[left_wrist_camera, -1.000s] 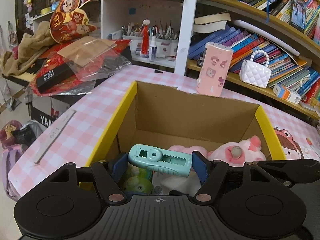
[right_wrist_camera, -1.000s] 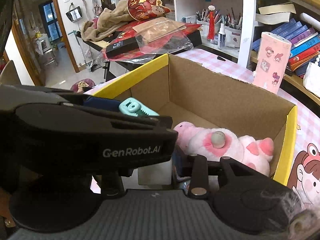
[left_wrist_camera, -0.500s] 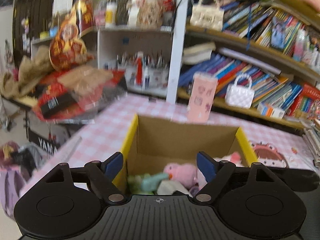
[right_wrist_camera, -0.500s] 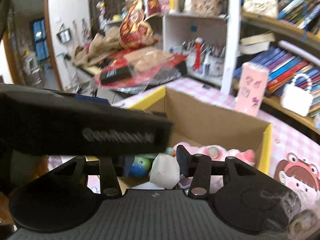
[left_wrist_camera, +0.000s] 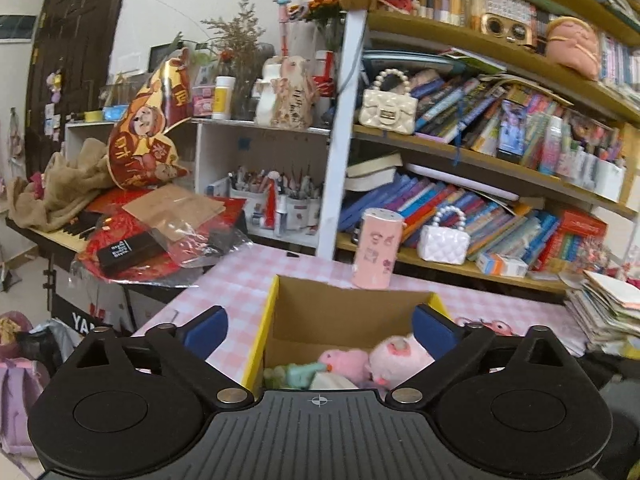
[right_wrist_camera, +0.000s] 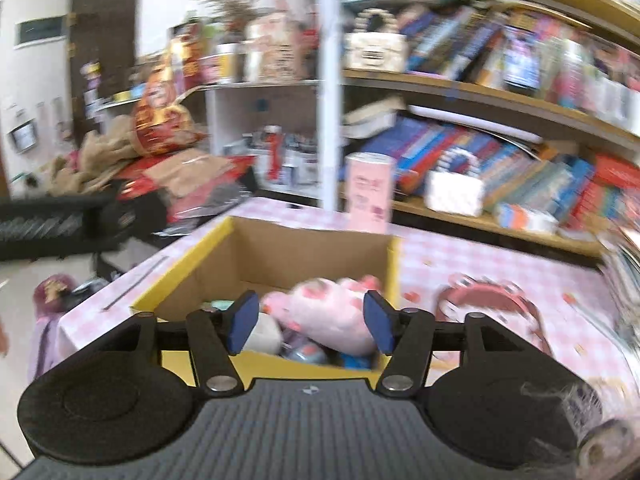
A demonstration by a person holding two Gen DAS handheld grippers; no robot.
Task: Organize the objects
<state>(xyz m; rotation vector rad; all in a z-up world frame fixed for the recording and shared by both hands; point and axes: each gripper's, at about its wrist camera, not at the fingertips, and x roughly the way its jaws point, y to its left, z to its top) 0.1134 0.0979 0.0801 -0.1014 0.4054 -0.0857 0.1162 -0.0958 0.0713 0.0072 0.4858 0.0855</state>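
Cardboard box [left_wrist_camera: 352,312] on checked surface [left_wrist_camera: 236,280]: pink plush [left_wrist_camera: 400,356], teal clip [left_wrist_camera: 304,372] inside. Left tool [left_wrist_camera: 320,328], right tool [right_wrist_camera: 308,320] above box, both spreading, empty.

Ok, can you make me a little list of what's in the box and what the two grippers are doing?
box: open cardboard box with yellow edges, on the pink checked tablecloth
in the box: pink plush toy, teal clip, other small things too blurred to name
behind the box: pink carton standing upright
left gripper: jaws opening, nothing between them
right gripper: jaws opening, nothing held, box below
shelves: books, white beaded handbag
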